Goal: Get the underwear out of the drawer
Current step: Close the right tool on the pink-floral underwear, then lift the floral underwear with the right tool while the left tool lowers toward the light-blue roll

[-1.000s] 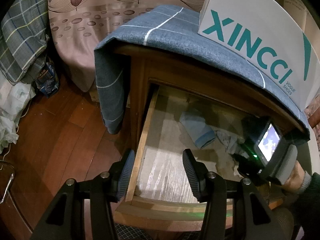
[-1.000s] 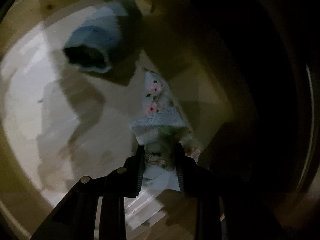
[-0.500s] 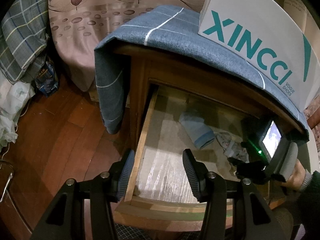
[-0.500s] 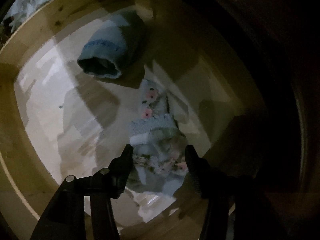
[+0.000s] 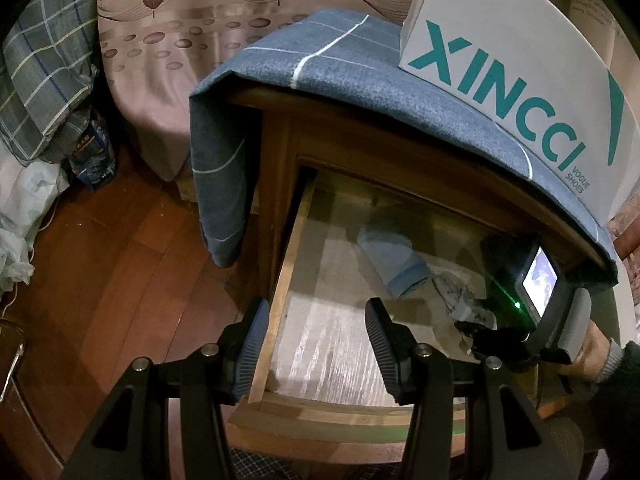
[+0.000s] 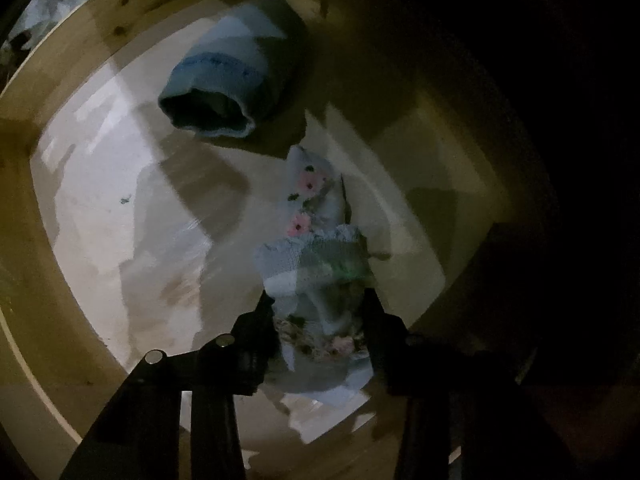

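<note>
The wooden drawer (image 5: 276, 280) stands pulled out. Inside lie floral light-blue underwear (image 6: 316, 240) and a rolled blue garment (image 6: 224, 92), also in the left wrist view (image 5: 394, 262). My right gripper (image 6: 318, 312) is inside the drawer with its fingers closed against both sides of the floral underwear (image 5: 460, 300), which hangs lifted a little off the drawer floor. My left gripper (image 5: 316, 356) is open and empty above the drawer's front left corner.
A blue cloth (image 5: 320, 72) covers the nightstand top, with a white XINCCI shoe box (image 5: 520, 52) on it. A bed with a patterned sheet (image 5: 168, 40) stands behind. Bags (image 5: 24, 208) lie on the wooden floor at left.
The right gripper drew back toward the drawer front; its fingers opened half a second ago and have narrowed onto the floral underwear again. The left gripper has not moved.
</note>
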The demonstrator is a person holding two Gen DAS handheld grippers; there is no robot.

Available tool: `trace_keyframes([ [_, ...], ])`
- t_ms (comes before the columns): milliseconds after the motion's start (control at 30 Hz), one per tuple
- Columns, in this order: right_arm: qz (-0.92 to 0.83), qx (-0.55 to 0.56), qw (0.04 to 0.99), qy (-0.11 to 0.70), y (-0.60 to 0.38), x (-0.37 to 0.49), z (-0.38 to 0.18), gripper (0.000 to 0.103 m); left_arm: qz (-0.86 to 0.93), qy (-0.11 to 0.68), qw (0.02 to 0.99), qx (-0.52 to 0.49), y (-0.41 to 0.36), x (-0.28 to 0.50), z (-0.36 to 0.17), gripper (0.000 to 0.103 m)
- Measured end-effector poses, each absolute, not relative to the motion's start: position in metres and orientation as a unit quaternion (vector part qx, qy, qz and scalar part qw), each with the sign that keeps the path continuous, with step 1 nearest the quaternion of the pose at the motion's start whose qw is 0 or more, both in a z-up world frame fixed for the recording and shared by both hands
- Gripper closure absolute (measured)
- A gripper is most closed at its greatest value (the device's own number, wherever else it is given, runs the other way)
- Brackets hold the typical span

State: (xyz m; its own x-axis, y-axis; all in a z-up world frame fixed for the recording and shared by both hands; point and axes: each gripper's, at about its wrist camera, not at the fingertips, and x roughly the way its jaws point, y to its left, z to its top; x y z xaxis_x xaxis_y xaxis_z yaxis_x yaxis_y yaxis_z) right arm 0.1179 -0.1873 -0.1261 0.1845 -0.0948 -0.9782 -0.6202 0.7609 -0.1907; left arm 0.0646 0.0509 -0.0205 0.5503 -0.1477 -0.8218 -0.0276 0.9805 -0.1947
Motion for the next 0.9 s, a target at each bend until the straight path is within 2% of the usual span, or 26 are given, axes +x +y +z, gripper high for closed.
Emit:
trace_keyframes([
  [67, 0.181, -0.288, 0.703, 0.625, -0.189, 0.119, -0.127, 0.075, -0.034, 0.473, 0.876, -0.090, 0.051, 0.065, -0.020, 0.052],
  [233, 0.163, -0.287, 0.703, 0.630, -0.191, 0.113, -0.117, 0.081, -0.032, 0.473, 0.876, -0.089, 0.050, 0.064, -0.020, 0.052],
  [467, 0.150, -0.216, 0.715, 0.648, -0.196, 0.095, -0.087, 0.084, -0.029, 0.470, 0.878, -0.082, 0.048, 0.061, -0.019, 0.052],
  [600, 0.142, -0.209, 0.728, 0.638, -0.198, 0.079, -0.068, 0.084, -0.027, 0.469, 0.879, -0.077, 0.048, 0.061, -0.019, 0.052],
  [800, 0.116, -0.115, 0.766, 0.621, -0.214, 0.060, -0.028, 0.084, -0.023, 0.469, 0.880, -0.072, 0.047, 0.060, -0.018, 0.052],
  [900, 0.087, -0.094, 0.786, 0.605, -0.215, 0.047, -0.027, 0.084, -0.023, 0.469, 0.881, -0.065, 0.045, 0.060, -0.018, 0.052],
])
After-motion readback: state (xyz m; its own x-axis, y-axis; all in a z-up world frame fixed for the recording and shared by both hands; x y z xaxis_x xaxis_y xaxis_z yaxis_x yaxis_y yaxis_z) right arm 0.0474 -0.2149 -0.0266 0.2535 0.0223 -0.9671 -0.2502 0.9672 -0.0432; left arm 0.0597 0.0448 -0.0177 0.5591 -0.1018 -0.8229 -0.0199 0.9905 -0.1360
